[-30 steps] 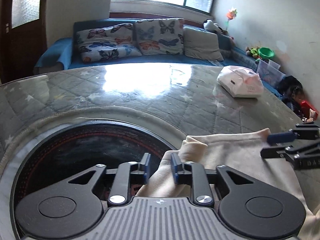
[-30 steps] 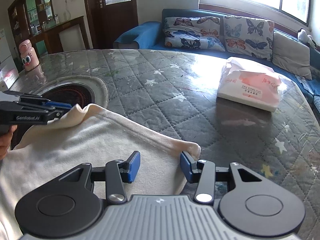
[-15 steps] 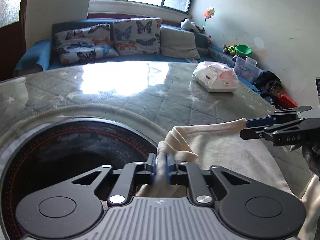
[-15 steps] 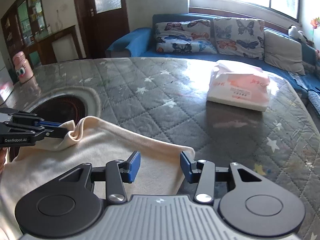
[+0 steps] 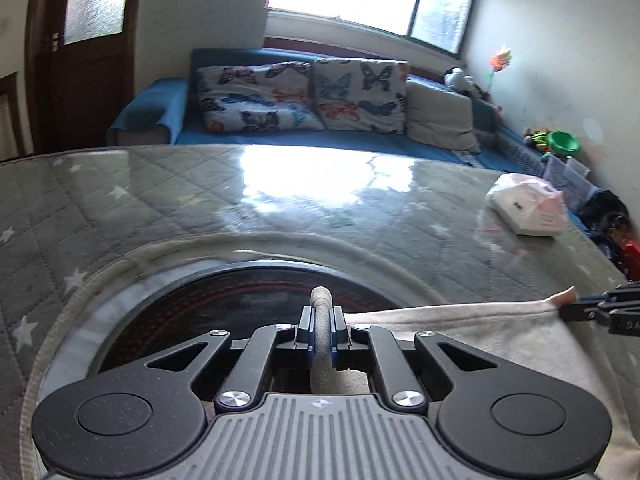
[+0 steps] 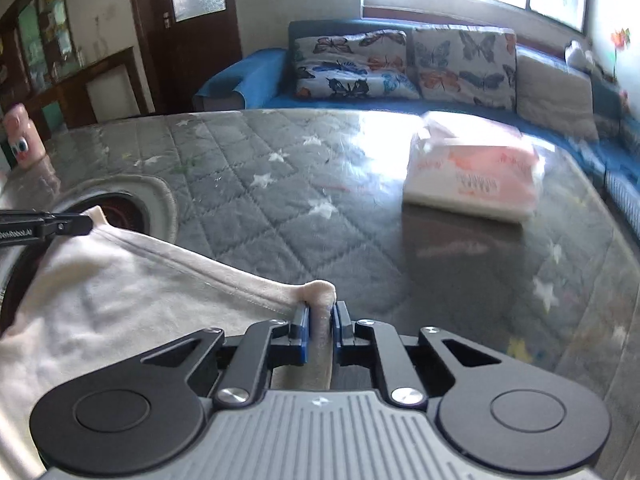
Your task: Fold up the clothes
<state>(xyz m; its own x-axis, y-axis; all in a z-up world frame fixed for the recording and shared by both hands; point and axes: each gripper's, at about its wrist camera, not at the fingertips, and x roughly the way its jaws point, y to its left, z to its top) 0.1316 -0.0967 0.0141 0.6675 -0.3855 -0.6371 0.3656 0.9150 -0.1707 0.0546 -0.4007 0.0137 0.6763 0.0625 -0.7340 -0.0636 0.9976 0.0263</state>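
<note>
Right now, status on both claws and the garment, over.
Left claw shut on a corner of the cream garment. Right claw shut on the other corner, hem stretched between. Tissue pack ahead, apart from the cloth.

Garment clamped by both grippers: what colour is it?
Plain cream, off-white knit garment, no print; clearest in the right wrist view, stretched between right gripper and left gripper.

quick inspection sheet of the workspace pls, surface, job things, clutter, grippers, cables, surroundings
surface: grey quilted star-print table cover under glossy film, round dark hotplate recess.
job's things: cream cotton garment, top edge stretched between both grippers.
clutter: pink-and-white plastic tissue pack; pink cartoon bottle.
grippers: left gripper and right gripper each shut on a garment corner.
cables: nothing seen.
surroundings: blue sofa with butterfly cushions, window, wooden door.
</note>
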